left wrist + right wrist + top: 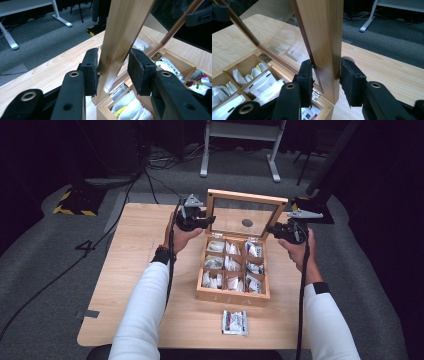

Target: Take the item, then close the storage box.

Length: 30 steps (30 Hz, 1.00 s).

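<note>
1. The pale wooden tea box, divided into compartments of sachets, is sitting on the light wooden table with its glass-paned wooden lid standing upright.
2. The left gripper is clamping the lid's left frame rail, and the right gripper is clasping the right rail; both sets of pads are pressing on wood.
3. The step looks like swinging the lid, probably closing it.
4. Next, both hands should be tilting together, evenly, sparing the hinges.
5. A loose white tea sachet is lying near the box's front.
</note>
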Tool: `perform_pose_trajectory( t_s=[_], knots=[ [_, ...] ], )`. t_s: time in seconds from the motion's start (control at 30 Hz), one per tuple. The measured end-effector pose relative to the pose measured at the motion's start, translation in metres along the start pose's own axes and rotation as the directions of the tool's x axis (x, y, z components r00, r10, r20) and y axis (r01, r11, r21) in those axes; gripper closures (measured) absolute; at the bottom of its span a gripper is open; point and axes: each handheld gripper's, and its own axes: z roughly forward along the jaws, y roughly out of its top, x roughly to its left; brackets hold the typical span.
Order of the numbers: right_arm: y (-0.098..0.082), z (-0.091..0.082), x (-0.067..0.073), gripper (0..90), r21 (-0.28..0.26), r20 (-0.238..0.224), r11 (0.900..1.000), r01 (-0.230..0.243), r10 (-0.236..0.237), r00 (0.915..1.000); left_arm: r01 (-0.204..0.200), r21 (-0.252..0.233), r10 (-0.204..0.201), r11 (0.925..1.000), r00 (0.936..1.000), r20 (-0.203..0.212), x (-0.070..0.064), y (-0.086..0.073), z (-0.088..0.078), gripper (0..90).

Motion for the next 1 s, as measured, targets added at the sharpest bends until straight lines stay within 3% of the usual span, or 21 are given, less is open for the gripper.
perform_pose_trajectory(
  t_s=[0.17,0.37,0.6,0.8,0.93,1.0],
  knots=[
    [-0.002,-0.004,0.003,62.2,0.000,-0.009,1.000,0.013,-0.013,0.9999,-0.017,-0.006,0.017,0.9998,0.9998,0.008,-0.003,0.000,-0.008,61.3],
    [-0.006,-0.010,0.006,61.7,-0.018,-0.013,1.000,0.003,-0.004,0.9999,-0.057,0.008,0.057,0.9983,0.9982,-0.019,-0.012,0.002,-0.015,61.7],
    [-0.009,-0.018,0.011,61.0,-0.024,-0.021,0.999,0.023,-0.024,0.9995,-0.083,0.000,0.083,0.9966,0.9963,-0.024,-0.022,0.001,-0.026,60.7],
    [-0.014,-0.023,0.015,59.5,-0.028,-0.032,0.999,0.020,-0.021,0.9993,-0.093,0.004,0.093,0.9957,0.9952,-0.030,-0.028,-0.004,-0.030,58.2],
    [-0.015,-0.029,0.017,59.5,-0.052,-0.040,0.999,0.017,-0.019,0.9990,-0.068,-0.013,0.068,0.9976,0.9975,-0.021,-0.029,-0.006,-0.035,58.7],
    [-0.016,-0.030,0.017,59.5,-0.055,-0.044,0.998,0.014,-0.016,0.9989,-0.077,-0.010,0.076,0.9970,0.9967,-0.027,-0.030,-0.007,-0.036,59.1]
  ],
)
